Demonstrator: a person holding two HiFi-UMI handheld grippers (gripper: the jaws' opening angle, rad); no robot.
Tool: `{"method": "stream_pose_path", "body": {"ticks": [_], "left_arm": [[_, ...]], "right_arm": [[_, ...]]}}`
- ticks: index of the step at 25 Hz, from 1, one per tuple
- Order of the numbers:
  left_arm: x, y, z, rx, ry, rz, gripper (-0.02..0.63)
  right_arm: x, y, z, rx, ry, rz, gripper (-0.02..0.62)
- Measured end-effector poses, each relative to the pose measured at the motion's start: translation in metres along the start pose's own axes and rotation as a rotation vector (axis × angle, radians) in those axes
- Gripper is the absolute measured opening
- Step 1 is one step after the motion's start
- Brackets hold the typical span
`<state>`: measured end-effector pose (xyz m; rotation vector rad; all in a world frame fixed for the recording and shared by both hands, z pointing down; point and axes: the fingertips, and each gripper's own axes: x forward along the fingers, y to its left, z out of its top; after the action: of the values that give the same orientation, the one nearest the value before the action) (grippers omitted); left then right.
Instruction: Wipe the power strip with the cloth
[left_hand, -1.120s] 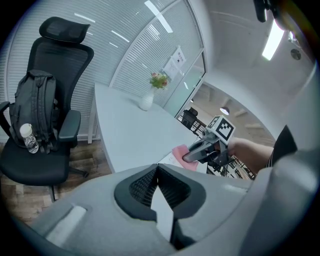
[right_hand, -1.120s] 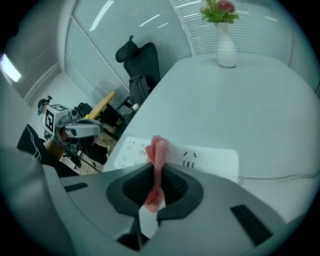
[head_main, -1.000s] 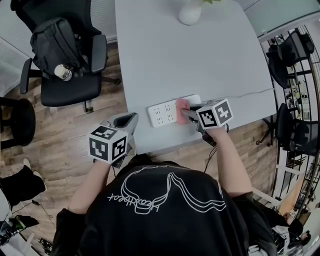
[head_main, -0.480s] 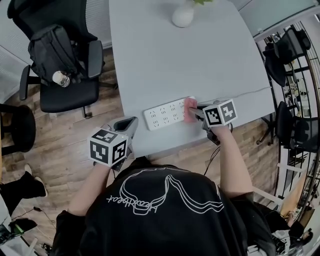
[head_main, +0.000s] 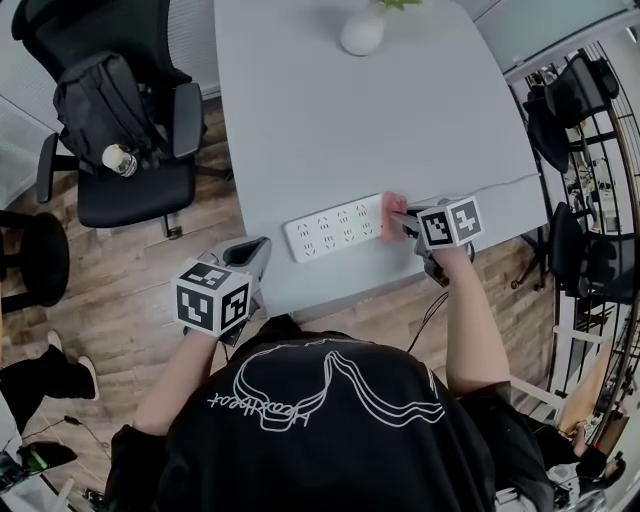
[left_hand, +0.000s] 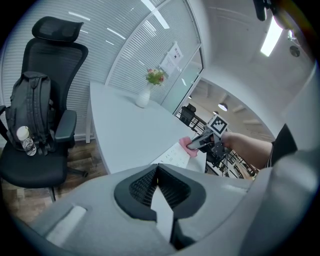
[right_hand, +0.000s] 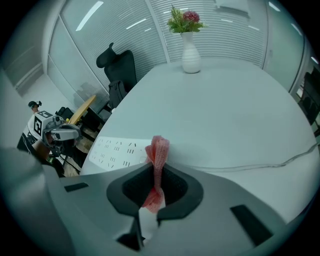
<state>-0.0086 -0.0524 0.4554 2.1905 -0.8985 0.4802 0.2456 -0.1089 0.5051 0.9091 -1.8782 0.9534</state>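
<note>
Power strip (head_main: 335, 228): white, lying flat on the grey table (head_main: 330, 120) near the edge closest to the person, long side roughly along that edge. A thin white cable (head_main: 500, 186) ran from its right end across the table.

Cloth (head_main: 394, 207): pink, bunched, at the right end of the power strip and apparently resting on it.

Right gripper (head_main: 405, 222): jaws pinched on the cloth, which stood up between them as a narrow fold in the right gripper view (right_hand: 159, 150).

Left gripper (head_main: 252, 254): held at the near table edge, left of the power strip and apart from it. The left gripper view showed its jaws (left_hand: 157, 172) pressed together at the tips with nothing between them.

Surroundings: a white vase (head_main: 361, 31) with flowers stood at the far side of the table. A black office chair (head_main: 125, 180) to the left carried a black backpack (head_main: 95, 100) and a bottle (head_main: 118, 160).
</note>
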Motion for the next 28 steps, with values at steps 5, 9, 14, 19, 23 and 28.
{"method": "stream_pose_path", "body": {"ticks": [5,9,14,19,23,28], "left_arm": [[-0.001,0.002,-0.003,0.008,0.011,-0.005,0.012],[-0.002,0.003,-0.001,0.005,0.004,0.001,0.012],[-0.008,0.005,-0.003,-0.011,-0.011,0.017,0.012],[-0.016,0.010,-0.005,-0.023,-0.027,0.033,0.012],[-0.015,0.014,-0.006,-0.028,-0.024,0.040,0.012],[-0.009,0.011,-0.009,-0.038,-0.024,0.040,0.012]], "right_arm": [[-0.002,-0.002,0.000,0.036,-0.018,0.012,0.038],[-0.015,0.006,0.007,0.030,-0.049,0.026,0.038],[-0.030,0.053,0.026,0.036,-0.133,0.181,0.038],[-0.033,0.100,0.044,-0.016,-0.176,0.284,0.038],[-0.024,0.128,0.050,-0.064,-0.176,0.323,0.038],[-0.003,0.160,0.041,-0.125,-0.140,0.372,0.038]]}}
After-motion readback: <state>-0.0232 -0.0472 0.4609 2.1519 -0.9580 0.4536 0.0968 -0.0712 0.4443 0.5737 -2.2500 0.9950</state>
